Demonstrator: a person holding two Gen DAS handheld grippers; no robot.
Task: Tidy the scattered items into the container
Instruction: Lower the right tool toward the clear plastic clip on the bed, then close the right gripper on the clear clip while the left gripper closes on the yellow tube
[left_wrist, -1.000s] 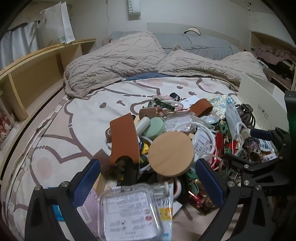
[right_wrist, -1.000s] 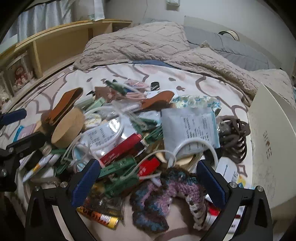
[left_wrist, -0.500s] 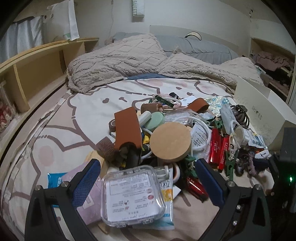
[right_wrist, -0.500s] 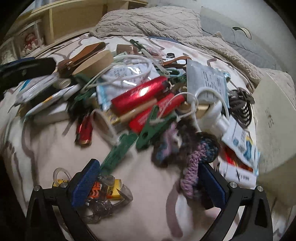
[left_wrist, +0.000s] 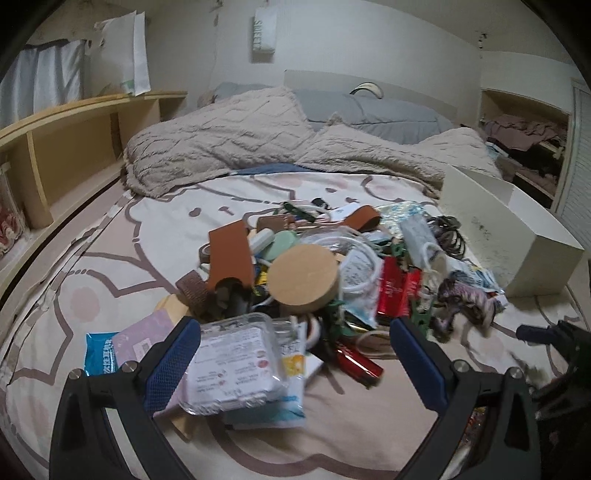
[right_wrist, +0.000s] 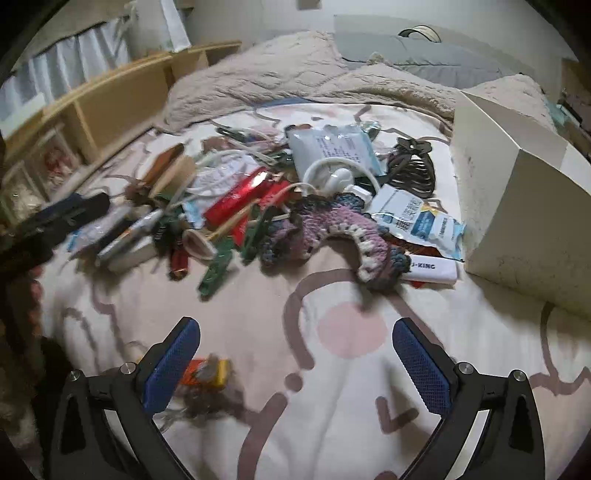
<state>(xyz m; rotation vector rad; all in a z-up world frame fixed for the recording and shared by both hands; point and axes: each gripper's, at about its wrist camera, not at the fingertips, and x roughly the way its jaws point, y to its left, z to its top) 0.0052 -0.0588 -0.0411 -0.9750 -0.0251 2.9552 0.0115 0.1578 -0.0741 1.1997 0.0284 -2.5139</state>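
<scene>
Cluttered pile heaped mid-bed on cartoon-print sheet. White box at pile's right edge. Left gripper spread wide, empty, clear plastic case between fingers. Right gripper wide, empty, over bare sheet; crocheted piece nearest ahead.

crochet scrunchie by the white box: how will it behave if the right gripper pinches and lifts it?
The crochet scrunchie looks like soft yarn lying in a slack arc, so it will probably sag and squash in the pinch. It appears light. One end lies over the white packet and it touches the green clips, so neighbours may get dragged along. The right gripper is open.
</scene>
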